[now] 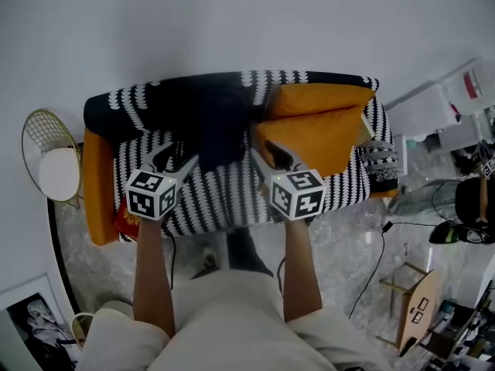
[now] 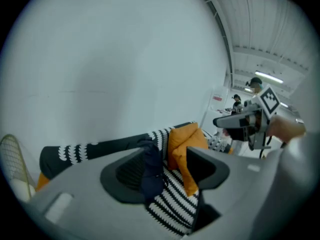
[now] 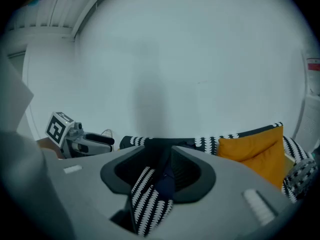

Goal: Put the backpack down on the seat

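Note:
A dark navy backpack (image 1: 220, 126) rests on the black-and-white striped sofa seat (image 1: 224, 199), leaning against the backrest. My left gripper (image 1: 176, 161) hangs above the seat at the backpack's lower left. My right gripper (image 1: 271, 159) hovers at its lower right. Both are open and hold nothing. In the left gripper view the backpack (image 2: 151, 171) shows through the gap of the left gripper (image 2: 162, 171), some way off, with the right gripper (image 2: 250, 121) at the right. The right gripper view shows the backpack (image 3: 165, 181) and striped fabric between the parted jaws of the right gripper (image 3: 162, 171).
Two orange cushions (image 1: 325, 130) fill the sofa's right half, beside a patterned cushion (image 1: 379, 161). An orange armrest (image 1: 99, 184) closes off the left end. A wire side table (image 1: 50, 165) stands left of the sofa. Cables and clutter (image 1: 433, 230) cover the floor at the right.

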`<state>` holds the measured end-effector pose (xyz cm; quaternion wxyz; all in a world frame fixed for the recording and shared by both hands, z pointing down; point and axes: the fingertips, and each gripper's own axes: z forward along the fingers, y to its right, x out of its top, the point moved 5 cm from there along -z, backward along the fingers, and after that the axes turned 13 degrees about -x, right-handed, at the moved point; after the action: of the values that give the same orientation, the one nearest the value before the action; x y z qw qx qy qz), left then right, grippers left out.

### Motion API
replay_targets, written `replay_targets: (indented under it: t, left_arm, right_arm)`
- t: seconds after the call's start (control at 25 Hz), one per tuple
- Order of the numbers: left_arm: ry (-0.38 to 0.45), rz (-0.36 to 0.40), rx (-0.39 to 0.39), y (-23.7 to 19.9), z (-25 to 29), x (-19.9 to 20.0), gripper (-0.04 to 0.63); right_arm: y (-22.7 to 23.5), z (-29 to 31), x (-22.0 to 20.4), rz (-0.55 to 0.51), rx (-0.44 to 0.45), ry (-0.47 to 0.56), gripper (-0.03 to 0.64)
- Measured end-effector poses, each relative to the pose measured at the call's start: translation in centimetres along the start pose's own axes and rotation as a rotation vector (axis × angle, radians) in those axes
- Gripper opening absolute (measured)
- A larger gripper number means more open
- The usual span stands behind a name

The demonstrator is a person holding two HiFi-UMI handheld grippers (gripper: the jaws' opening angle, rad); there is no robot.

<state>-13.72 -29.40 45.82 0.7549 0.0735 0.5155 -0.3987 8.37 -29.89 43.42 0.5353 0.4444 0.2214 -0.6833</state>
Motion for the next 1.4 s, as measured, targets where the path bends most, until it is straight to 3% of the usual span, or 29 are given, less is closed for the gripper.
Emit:
replay_targets:
  t: [0.36, 0.52, 0.8, 1.24, 1.4]
  left_arm:
    - [0.039, 0.054, -0.038, 4.6, -5.1, 0.6, 0.253]
    - [0.063, 0.105, -0.059, 7.7, -7.4, 0.9, 0.247]
    - [0.149, 0.151, -0.154, 12.5, -11.5, 0.9, 0.195]
    - [0.321, 0.307, -0.119, 18.0, -18.6, 2.4, 0.052]
    - [0.332, 0.373, -0.115, 20.3, -20.5, 2.7, 0.021]
  right_arm:
    - [-2.3, -7.4, -0.2, -0.006, -0.057, 0.047, 0.153]
    - [-3.9, -10.7, -0.3, 0.002, -0.071, 0.085, 0.120]
    - [-7.3, -16.5, -0.2, -0.060, -0.083, 0.138, 0.118]
    - [-10.2, -24.7, -0.6, -0.089, -0.113, 0.247, 0.091]
    - [-11.7, -27.2, -0.6, -0.133, -0.124, 0.278, 0.067]
